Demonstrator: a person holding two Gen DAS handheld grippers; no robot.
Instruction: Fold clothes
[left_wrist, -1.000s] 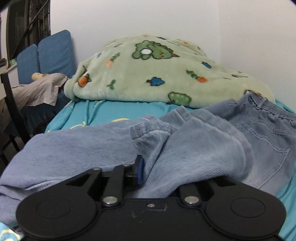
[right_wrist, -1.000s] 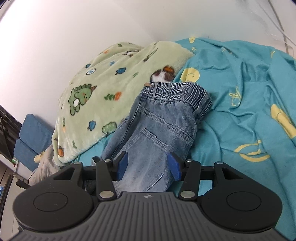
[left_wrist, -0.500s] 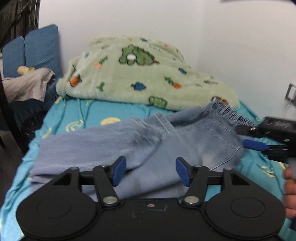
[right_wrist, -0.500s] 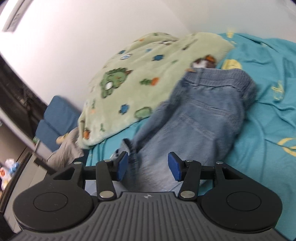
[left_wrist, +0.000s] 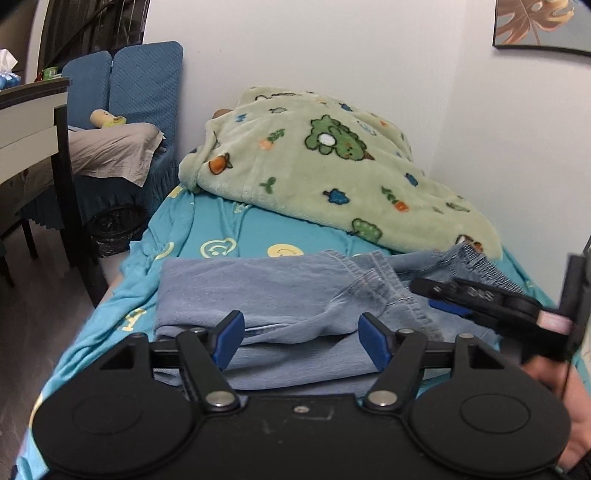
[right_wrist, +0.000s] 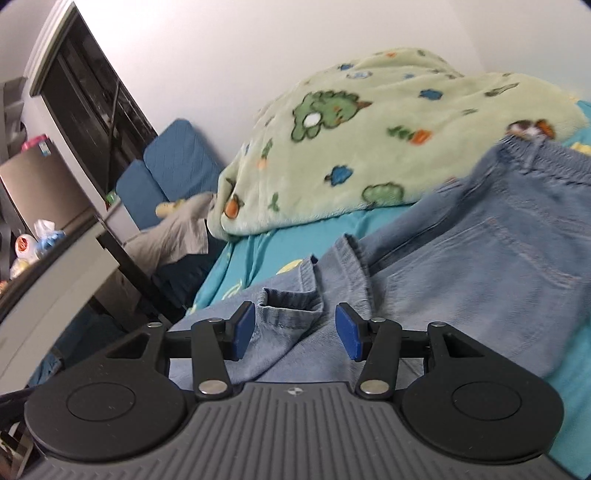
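Light blue jeans (left_wrist: 280, 295) lie folded over on the turquoise bed sheet (left_wrist: 177, 236), waistband at the far right. My left gripper (left_wrist: 301, 341) is open and empty just above the jeans' near folded edge. My right gripper (right_wrist: 295, 328) is open and empty over the leg hems (right_wrist: 291, 302); it also shows in the left wrist view (left_wrist: 476, 301), reaching in from the right above the jeans. The jeans fill the right wrist view (right_wrist: 480, 266), back pocket up.
A green cartoon-print blanket (left_wrist: 325, 162) is heaped at the bed's far side against the white wall. Blue cushions (left_wrist: 133, 81) and a grey cloth (left_wrist: 110, 151) sit at the far left. A dark table leg (left_wrist: 70, 206) and a bin (left_wrist: 114, 229) stand left of the bed.
My left gripper let go of the jeans fold, opened and pulled back and up. My right gripper swung left and lower, from over the pocket to the leg hems.
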